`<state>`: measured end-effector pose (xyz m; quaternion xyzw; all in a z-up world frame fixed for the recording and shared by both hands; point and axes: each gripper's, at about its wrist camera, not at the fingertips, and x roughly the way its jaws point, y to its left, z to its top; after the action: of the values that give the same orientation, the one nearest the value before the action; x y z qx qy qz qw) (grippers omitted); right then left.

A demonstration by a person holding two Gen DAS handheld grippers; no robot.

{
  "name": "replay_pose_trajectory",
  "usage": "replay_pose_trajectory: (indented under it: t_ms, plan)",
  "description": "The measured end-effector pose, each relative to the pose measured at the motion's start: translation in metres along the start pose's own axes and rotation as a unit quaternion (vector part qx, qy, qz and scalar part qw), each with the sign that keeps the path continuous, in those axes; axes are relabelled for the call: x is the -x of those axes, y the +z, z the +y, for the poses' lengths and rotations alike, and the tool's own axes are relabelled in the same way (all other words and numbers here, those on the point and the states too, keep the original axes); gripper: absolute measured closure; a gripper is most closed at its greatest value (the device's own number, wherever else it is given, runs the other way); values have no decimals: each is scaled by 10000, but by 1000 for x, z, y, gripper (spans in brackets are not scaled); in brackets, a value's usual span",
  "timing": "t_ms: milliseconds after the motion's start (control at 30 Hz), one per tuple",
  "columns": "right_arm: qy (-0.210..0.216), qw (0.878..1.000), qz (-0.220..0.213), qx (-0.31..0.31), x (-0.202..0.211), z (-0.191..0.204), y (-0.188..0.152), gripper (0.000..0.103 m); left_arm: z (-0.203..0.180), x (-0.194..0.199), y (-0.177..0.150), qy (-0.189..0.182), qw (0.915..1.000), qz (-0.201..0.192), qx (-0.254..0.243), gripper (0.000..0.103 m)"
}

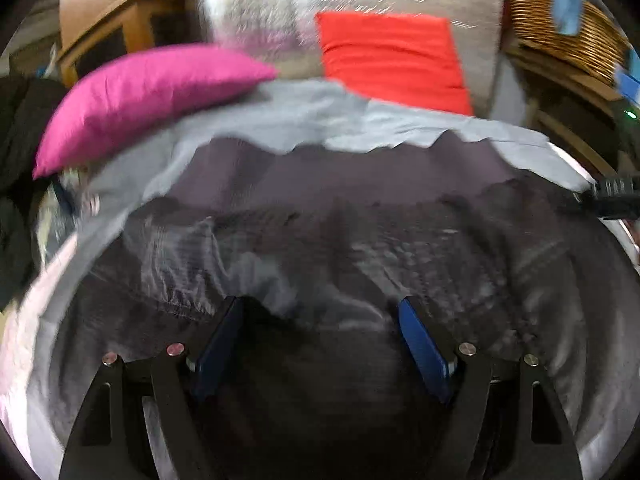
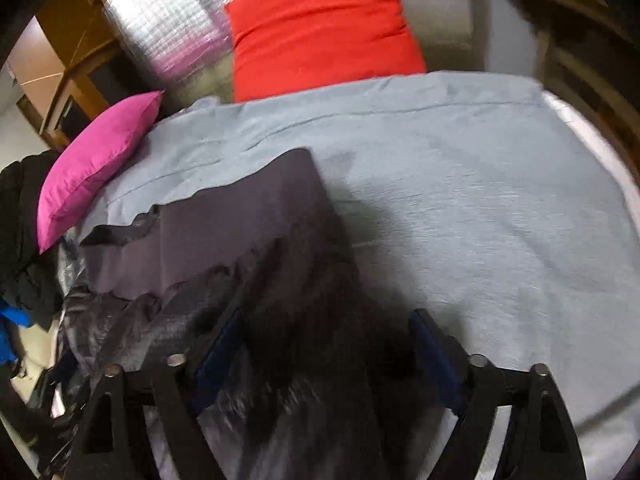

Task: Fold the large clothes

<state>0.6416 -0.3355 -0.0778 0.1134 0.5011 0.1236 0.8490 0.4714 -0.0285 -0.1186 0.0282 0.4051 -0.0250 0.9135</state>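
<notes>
A large dark grey garment (image 1: 340, 196) lies spread on a pale blue sheet (image 1: 280, 120). In the left wrist view, my left gripper (image 1: 320, 312) is open, its blue pads (image 1: 424, 348) wide apart just above the garment's crumpled near part. In the right wrist view, the garment (image 2: 224, 232) reaches from the lower left toward the middle of the sheet (image 2: 480, 200). My right gripper (image 2: 324, 324) is open over the garment's dark right edge, with fabric lying between the pads (image 2: 218, 352). The right gripper's tip shows at the left wrist view's right edge (image 1: 612, 192).
A magenta cushion (image 1: 140, 96) lies at the sheet's far left, a red cushion (image 1: 392, 60) against a silver quilted backrest (image 2: 168, 28). A wicker basket (image 1: 568, 36) stands far right. Dark clothes (image 2: 24, 232) pile at the left. Wooden furniture (image 1: 104, 28) stands behind.
</notes>
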Motion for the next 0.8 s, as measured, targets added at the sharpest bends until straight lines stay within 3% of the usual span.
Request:
replay_pose_trajectory:
  t_ms: [33,133,233,300,367,467,500,567,667,700,800]
  plan:
    - [-52,9999,114,89,-4,4,1,91,4,-5,1,1,10000,59,47,22]
    - [-543,9978,-188,318,4,8,1,95,13,-21,4,314,9995,47,80,21]
    - [-685,9974,-31,-204,-12,-10,-2,93,25,-30,7,231,9986,294,365,21]
    - [-829,9962,-236,104,-5,4,-6,89,26,-24,8,346,9983,359,295,21]
    - [-789,9964,-311,-45,9,5,-6,84,33,-6,7,325,9984,246,396,21]
    - [-984,9911,-861,-232,48,6,-14,55,43,26,1,352,9987,-145,343,21]
    - [-991,9899,-984,-256,59,7,-17,40,47,37,-2,409,9982,-327,290,21]
    - [-629,9889,-1319,-277,91,20,-34,38,54,47,-5,545,9972,-479,185,21]
    - [171,9907,-1338,-168,113,43,-59,37,63,53,-13,677,9961,-542,170,21]
    - [413,9908,-1284,-87,114,55,-70,36,65,49,-17,665,9966,-454,184,21]
    - [547,9932,-1015,185,101,80,-93,36,66,28,-28,930,9956,-41,61,21]
